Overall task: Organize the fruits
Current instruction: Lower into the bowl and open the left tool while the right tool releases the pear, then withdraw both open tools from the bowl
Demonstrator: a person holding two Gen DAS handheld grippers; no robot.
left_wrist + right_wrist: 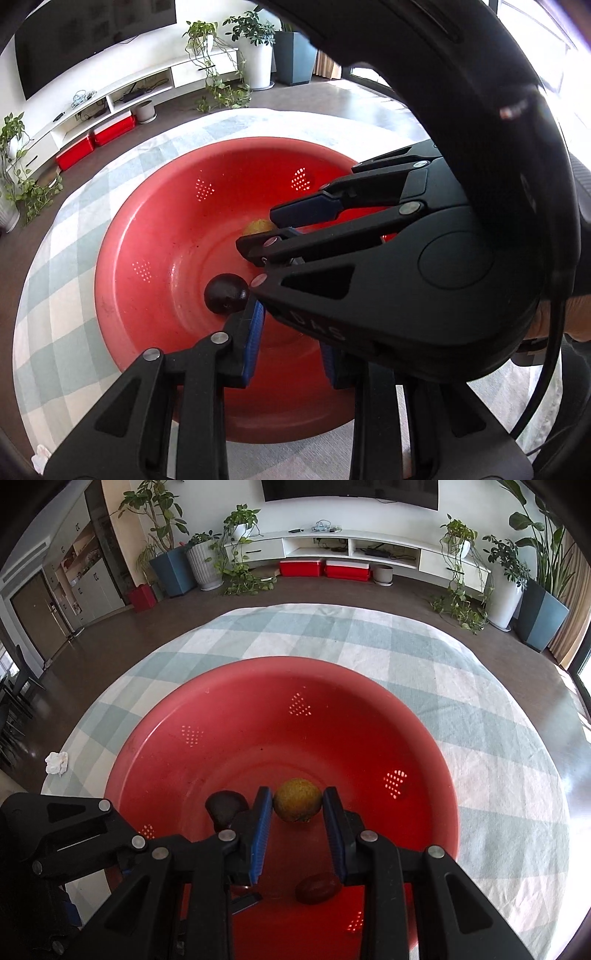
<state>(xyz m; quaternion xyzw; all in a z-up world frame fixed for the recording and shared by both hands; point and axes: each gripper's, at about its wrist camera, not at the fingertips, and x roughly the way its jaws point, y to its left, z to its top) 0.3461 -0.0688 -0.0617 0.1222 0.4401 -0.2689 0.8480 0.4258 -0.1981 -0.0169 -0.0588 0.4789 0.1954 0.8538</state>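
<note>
while clamped, 2 fruits (297, 799) over colander (229, 716)

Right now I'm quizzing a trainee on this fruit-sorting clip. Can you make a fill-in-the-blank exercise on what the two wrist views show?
1. The right gripper is shut on a round fruit that is ___-green.
2. The colander below it is coloured ___.
3. The colander stands on a ___ cloth of pale green and white.
4. The right wrist view shows ___ fruits in all.

Missing words: yellow; red; checked; three.
</note>
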